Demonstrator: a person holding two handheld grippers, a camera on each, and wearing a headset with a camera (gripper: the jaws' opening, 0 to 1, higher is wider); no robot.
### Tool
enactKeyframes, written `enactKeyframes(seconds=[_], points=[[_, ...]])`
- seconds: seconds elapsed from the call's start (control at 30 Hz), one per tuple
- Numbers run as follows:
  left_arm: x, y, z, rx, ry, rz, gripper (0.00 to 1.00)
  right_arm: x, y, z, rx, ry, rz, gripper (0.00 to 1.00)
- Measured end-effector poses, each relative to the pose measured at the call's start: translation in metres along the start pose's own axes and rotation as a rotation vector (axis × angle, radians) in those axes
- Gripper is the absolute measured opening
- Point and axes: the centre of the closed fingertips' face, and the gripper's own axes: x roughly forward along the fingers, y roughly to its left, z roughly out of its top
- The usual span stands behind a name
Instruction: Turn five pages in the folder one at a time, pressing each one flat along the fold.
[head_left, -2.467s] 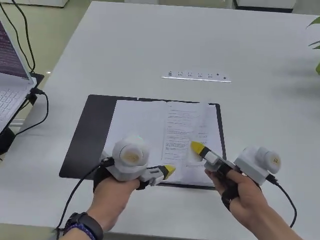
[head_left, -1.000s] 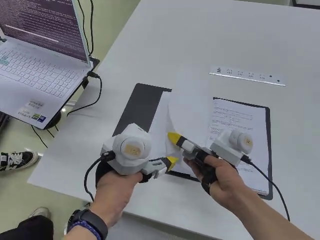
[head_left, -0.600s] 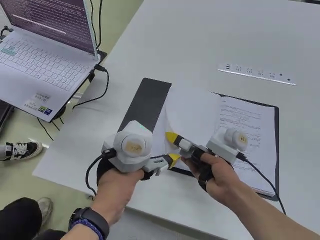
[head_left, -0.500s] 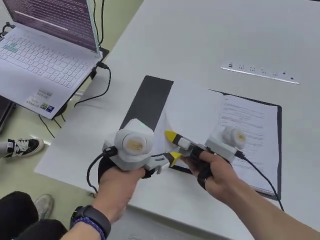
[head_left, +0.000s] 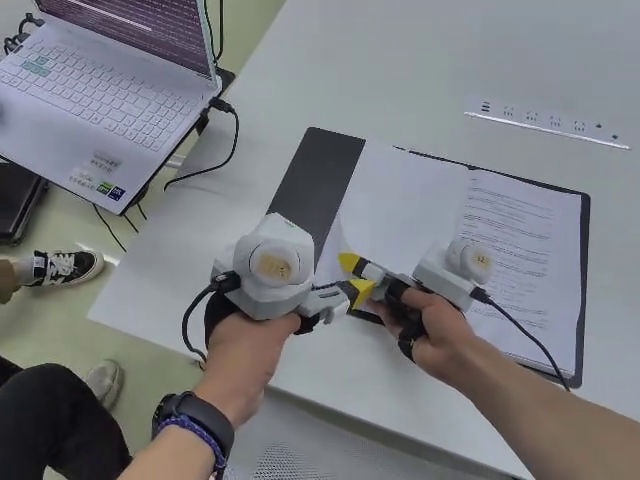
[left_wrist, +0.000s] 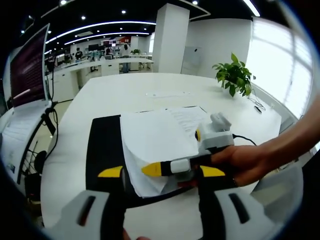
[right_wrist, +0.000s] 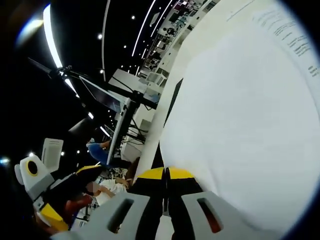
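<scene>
Head view: I see the folder (head_left: 315, 185) lying open on the table (head_left: 400, 60), close to the near edge. A white page (head_left: 400, 215) is lifted off the right half and arches over the fold. The right gripper (head_left: 350, 264) has the page's near edge. The left gripper (head_left: 352, 292) sits just below it, tips almost touching it. A laptop (head_left: 110, 90) is off to the left and a socket strip (head_left: 550, 122) is beyond the folder.

Left gripper view: my left gripper (left_wrist: 161, 172) has its jaws spread wide, nothing between the pads. The right gripper (left_wrist: 152, 169) comes in from the right, nose at the page's (left_wrist: 155, 135) near corner. The folder's (left_wrist: 102, 145) black cover is bare on the left. There is a plant (left_wrist: 235, 75) at the far right.

Right gripper view: the right gripper (right_wrist: 165, 174) has its jaws pressed together, pinching the page (right_wrist: 250, 110) at its edge. The sheet spreads up and right. The left gripper (right_wrist: 70, 192) is at lower left.
</scene>
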Motion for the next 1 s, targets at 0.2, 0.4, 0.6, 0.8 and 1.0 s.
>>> enactKeyframes(seconds=[0.2,0.4,0.6,0.8,1.0], points=[[0.000,0.000,0.001,-0.004,0.000,0.002,0.58,0.002,-0.011,-0.006,0.039,-0.005,-0.018,0.01],[0.003,-0.001,-0.001,-0.001,0.011,-0.003,0.57,0.001,0.007,-0.005,0.036,-0.008,0.067,0.18],[0.006,-0.003,0.002,0.002,0.006,-0.011,0.56,0.000,0.015,-0.006,0.034,-0.011,0.102,0.28],[0.007,-0.001,-0.002,0.008,0.002,-0.011,0.52,-0.015,0.025,0.006,-0.085,-0.017,0.121,0.38],[0.010,0.008,-0.007,-0.014,0.001,-0.001,0.47,-0.048,0.005,0.036,-0.116,-0.112,0.039,0.31]])
